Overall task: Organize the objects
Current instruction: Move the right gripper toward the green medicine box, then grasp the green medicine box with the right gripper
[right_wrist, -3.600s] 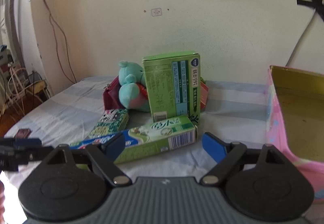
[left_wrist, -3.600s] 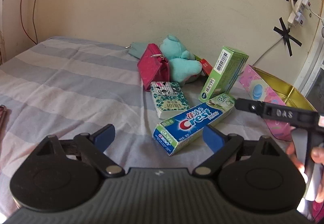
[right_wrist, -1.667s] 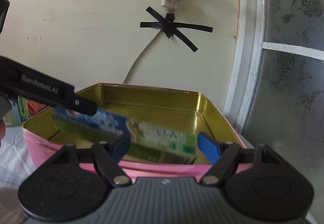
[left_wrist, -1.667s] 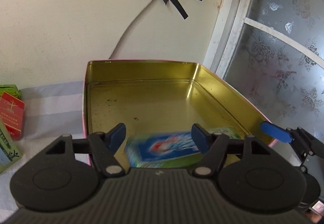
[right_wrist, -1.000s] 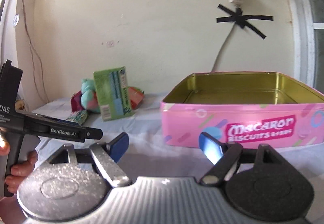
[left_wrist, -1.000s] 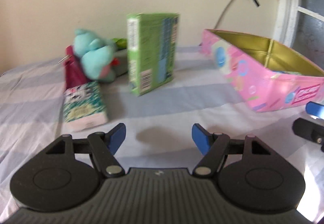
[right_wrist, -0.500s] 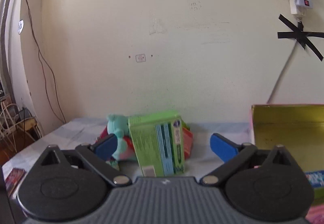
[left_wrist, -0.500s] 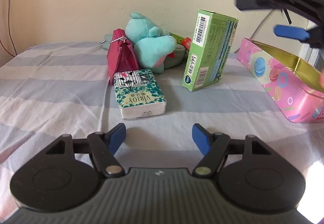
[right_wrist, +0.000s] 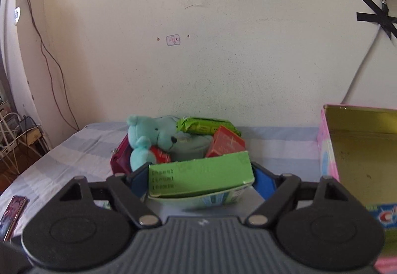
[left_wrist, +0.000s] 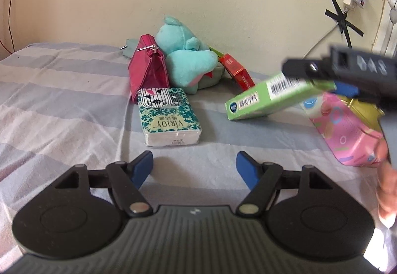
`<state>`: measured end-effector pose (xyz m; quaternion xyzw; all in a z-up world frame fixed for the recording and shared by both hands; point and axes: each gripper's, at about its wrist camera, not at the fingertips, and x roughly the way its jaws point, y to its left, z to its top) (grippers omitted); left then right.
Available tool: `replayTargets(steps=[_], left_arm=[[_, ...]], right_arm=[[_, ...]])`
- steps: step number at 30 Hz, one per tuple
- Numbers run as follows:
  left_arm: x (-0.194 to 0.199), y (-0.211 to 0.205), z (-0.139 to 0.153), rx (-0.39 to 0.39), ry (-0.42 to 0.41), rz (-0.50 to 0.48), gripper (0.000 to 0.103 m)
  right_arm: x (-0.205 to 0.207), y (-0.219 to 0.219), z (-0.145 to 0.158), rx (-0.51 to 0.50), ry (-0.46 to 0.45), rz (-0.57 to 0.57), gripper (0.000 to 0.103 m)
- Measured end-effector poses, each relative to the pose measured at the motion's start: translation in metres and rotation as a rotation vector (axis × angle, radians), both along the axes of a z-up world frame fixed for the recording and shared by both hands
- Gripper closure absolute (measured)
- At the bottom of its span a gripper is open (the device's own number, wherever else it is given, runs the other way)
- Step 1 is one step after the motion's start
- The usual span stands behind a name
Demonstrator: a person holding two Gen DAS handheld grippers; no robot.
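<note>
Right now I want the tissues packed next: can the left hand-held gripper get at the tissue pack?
Probably yes. The left hand-held gripper is open and empty, and the tissue pack lies flat on the bedsheet just ahead, nothing between. The pack looks about as wide as the gap.

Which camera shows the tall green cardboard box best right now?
The left wrist view: the green cardboard box shows nearly whole, tilted, barcode visible. The right wrist view shows only its near end between the jaws.

We note the green box (left_wrist: 270, 95) motion-blurred in the left wrist view, its print unreadable. The toothpaste box (right_wrist: 379, 220) is cut off by the right edge. The pink tin (right_wrist: 327, 150) runs out of frame.
</note>
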<state>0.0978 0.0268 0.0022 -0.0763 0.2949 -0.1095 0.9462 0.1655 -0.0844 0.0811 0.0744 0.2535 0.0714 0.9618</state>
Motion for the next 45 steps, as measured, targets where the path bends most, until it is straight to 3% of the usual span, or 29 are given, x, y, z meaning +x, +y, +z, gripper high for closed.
replayTargets(steps=[8, 12, 15, 16, 29, 45], left_arm=[[-0.001, 0.012, -0.001, -0.125, 0.019, 0.009, 0.027], [-0.002, 0.004, 0.000, -0.078, 0.011, 0.006, 0.026], [-0.002, 0.001, -0.001, -0.041, 0.006, 0.003, 0.026], [-0.001, 0.000, 0.000, -0.035, 0.006, 0.003, 0.026], [-0.004, -0.010, -0.001, 0.052, 0.004, 0.023, 0.022], [-0.004, -0.012, -0.001, 0.088, 0.004, 0.025, 0.022]], right_arm=[[-0.094, -0.028, -0.036, 0.039, -0.027, 0.027, 0.020], [-0.113, -0.033, -0.048, 0.058, 0.054, 0.089, 0.019], [-0.123, -0.038, -0.046, 0.077, 0.059, 0.117, 0.009], [-0.125, -0.038, -0.045, 0.073, 0.050, 0.107, 0.006], [-0.125, -0.019, -0.049, -0.031, 0.061, 0.131, 0.005], [-0.116, -0.019, -0.054, -0.019, 0.122, 0.119, 0.007]])
